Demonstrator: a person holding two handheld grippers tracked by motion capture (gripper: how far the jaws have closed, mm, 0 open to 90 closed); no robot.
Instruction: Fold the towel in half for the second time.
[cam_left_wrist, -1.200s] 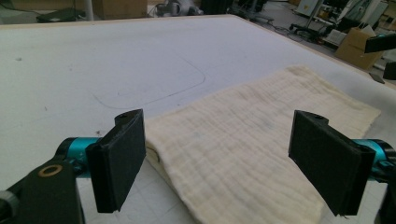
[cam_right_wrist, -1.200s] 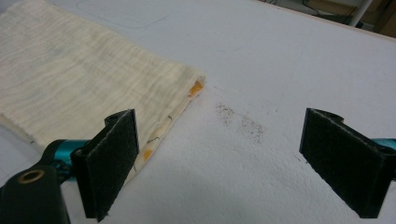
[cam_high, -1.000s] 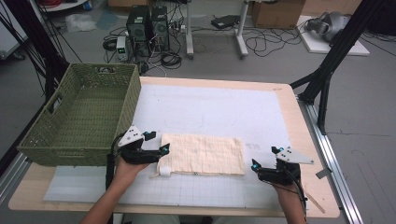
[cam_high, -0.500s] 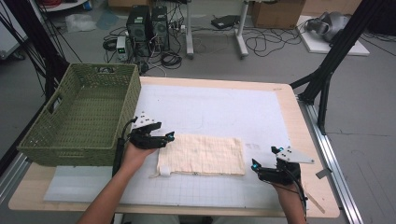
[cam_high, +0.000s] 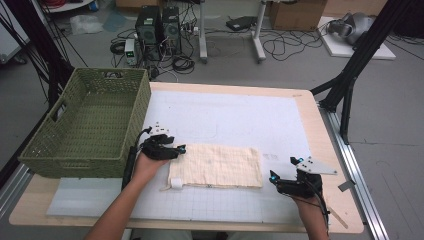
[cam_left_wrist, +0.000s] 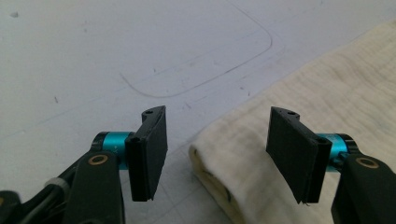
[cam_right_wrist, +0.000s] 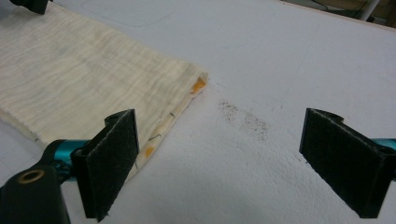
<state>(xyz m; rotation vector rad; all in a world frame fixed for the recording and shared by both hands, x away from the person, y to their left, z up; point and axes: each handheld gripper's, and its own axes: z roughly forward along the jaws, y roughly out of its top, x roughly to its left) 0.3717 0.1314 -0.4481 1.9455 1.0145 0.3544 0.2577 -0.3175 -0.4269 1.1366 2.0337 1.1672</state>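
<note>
A pale wooden counter (cam_high: 320, 120) topped with a white gridded mat (cam_high: 240, 120) stands on a grey floor strewn with cables (cam_high: 280, 45). The folded cream cloth (cam_high: 215, 165) lies mid-mat, long axis running left to right. The green woven basket (cam_high: 45, 160) at left looks empty. The left gripper (cam_high: 181, 149) has its jaws just closing astride the cloth's corner, not yet pressing; the right gripper (cam_high: 272, 176) is released.

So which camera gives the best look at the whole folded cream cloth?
The high view: the folded cream cloth lies there entire on the white mat. The left gripper view shows just one folded corner between open jaws; the right gripper view shows its other end.
</note>
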